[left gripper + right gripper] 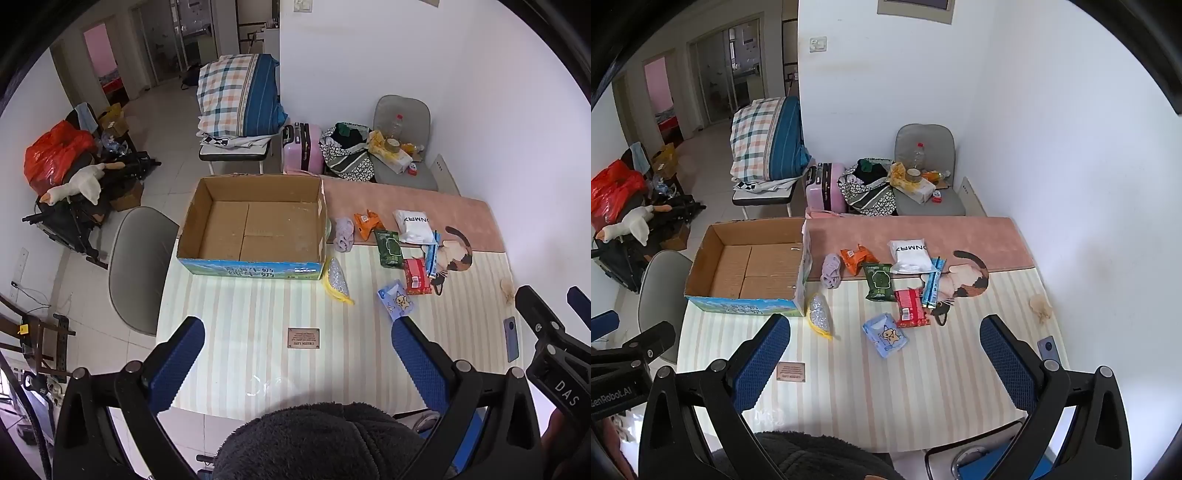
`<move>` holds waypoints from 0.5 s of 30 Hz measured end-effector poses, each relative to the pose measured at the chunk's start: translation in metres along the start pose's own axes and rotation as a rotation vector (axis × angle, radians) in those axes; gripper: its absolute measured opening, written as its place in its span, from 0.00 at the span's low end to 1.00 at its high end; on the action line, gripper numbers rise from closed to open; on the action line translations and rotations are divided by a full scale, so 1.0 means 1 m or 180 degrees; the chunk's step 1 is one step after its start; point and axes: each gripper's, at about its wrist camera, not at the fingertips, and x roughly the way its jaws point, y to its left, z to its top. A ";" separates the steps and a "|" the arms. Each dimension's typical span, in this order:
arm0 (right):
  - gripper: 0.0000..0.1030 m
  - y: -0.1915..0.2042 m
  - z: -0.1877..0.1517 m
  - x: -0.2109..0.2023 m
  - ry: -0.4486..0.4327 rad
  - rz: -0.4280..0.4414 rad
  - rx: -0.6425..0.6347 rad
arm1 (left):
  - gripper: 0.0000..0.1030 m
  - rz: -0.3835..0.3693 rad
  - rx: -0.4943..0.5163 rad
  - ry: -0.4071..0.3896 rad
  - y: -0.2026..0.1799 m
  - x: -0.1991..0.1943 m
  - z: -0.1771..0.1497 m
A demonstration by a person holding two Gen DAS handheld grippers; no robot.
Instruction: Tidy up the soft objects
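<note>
Soft packets, like the light-blue tissue pack (885, 335), lay just beyond the right gripper (884, 345); both it and the left gripper (297, 345) gaped wide, empty.

- From the left wrist we look steeply down over the table's (258, 314) near edge, toward the cardboard box (255, 221) at its far left corner.
- From the right wrist, likewise, sited further right.
- Both views share tabletop and box (750, 266).

right gripper (884, 341) jaws wide above striped table (960, 369); cardboard box (750, 266) empty.
</note>
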 end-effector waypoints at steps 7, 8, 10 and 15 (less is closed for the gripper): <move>1.00 -0.001 0.000 -0.001 -0.0021 -0.0009 -0.0001 | 1.00 0.0018 0.0003 0.0009 0.000 0.000 0.000; 1.00 -0.001 0.000 -0.001 -0.0017 -0.0009 0.0001 | 1.00 0.0012 -0.0003 0.0012 0.000 0.000 0.000; 1.00 -0.002 0.000 -0.001 -0.0022 -0.0002 -0.0015 | 1.00 0.0013 0.0007 0.0010 0.000 0.000 0.000; 1.00 -0.002 0.002 -0.001 -0.0028 0.0008 -0.0018 | 1.00 0.0025 -0.0003 -0.0003 -0.001 -0.001 0.000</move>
